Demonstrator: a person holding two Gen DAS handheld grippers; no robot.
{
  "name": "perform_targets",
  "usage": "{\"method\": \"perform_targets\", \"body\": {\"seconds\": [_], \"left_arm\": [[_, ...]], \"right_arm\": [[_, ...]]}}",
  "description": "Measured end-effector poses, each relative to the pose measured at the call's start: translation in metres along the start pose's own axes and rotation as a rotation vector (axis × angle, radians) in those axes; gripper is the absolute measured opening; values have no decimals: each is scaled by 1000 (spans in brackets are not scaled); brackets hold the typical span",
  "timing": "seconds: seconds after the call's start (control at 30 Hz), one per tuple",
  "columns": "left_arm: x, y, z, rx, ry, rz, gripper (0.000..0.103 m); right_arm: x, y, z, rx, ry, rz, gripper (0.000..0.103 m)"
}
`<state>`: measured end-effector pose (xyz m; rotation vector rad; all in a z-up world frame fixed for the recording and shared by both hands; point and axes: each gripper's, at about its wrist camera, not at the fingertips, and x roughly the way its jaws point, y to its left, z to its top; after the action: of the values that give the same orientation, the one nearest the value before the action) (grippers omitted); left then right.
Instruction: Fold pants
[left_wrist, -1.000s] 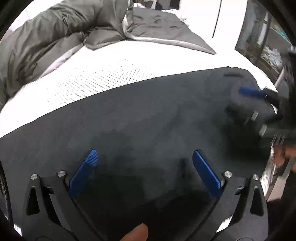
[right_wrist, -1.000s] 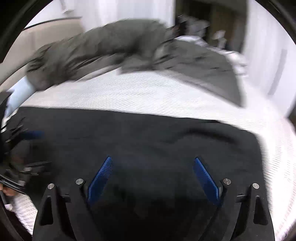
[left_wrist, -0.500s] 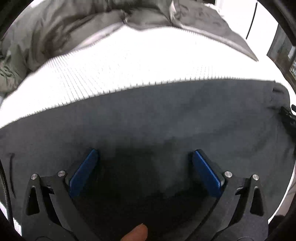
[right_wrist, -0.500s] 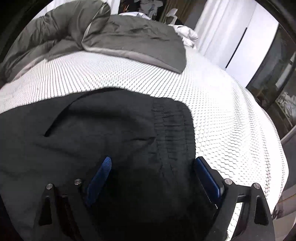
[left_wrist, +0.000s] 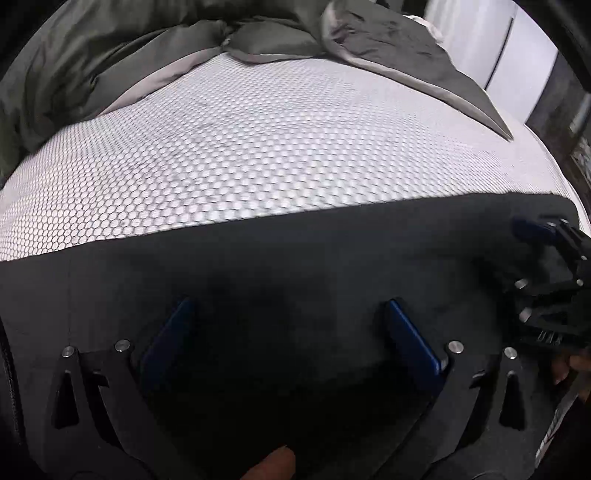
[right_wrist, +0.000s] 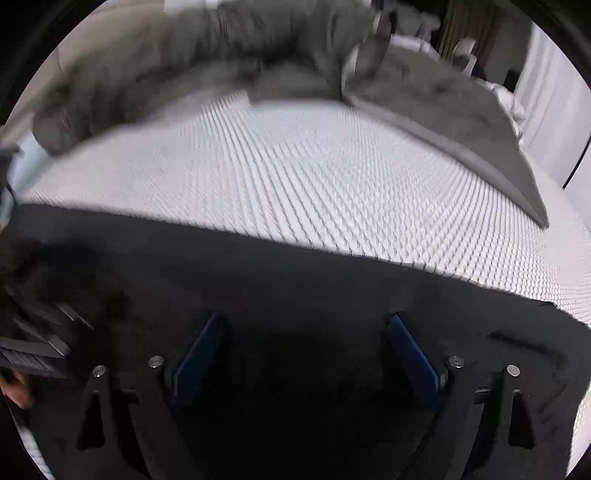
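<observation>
Between the spread fingers of the left gripper lies only dark cloth: the black pants, flat along the near edge of the bed. Nothing is pinched. The right gripper hangs just as wide over the same garment, empty too; its blue tip also shows at the right edge of the left view. For a clean fold, each should probably take one edge layer only and lift evenly, keeping the far hem straight. Beyond the pants the white honeycomb sheet is bare, while a crumpled grey duvet lies well apart at the head, hardly in the way.
</observation>
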<state>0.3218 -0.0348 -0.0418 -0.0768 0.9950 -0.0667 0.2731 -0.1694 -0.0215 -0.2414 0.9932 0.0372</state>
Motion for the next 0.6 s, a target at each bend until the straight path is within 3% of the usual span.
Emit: {"method": "perform_targets", "body": {"seconds": [0.07, 0.17, 0.2, 0.27, 0.33, 0.4, 0.47, 0.6], "left_arm": [[2, 11, 2, -8, -6, 6, 102], [1, 19, 1, -30, -6, 14, 102], [-1, 18, 0, -32, -9, 21, 102], [-10, 12, 0, -20, -20, 17, 102], [-33, 2, -7, 9, -53, -62, 102], [-60, -16, -13, 57, -99, -103, 102], [-84, -44, -27, 117, -131, -148, 102], [-96, -97, -75, 229, -82, -235, 102]], "right_arm": [[-6, -28, -7, 22, -6, -86, 91], [-12, -103, -23, 147, 22, -390, 92], [-14, -130, -33, 226, 37, -400, 92], [-24, -155, -45, 329, 11, -325, 92], [-46, -156, -48, 347, -31, -297, 92], [-70, -141, -47, 325, -87, -275, 92], [-85, -125, -45, 294, -119, -184, 92], [-105, -62, -67, 123, -109, -90, 93]]}}
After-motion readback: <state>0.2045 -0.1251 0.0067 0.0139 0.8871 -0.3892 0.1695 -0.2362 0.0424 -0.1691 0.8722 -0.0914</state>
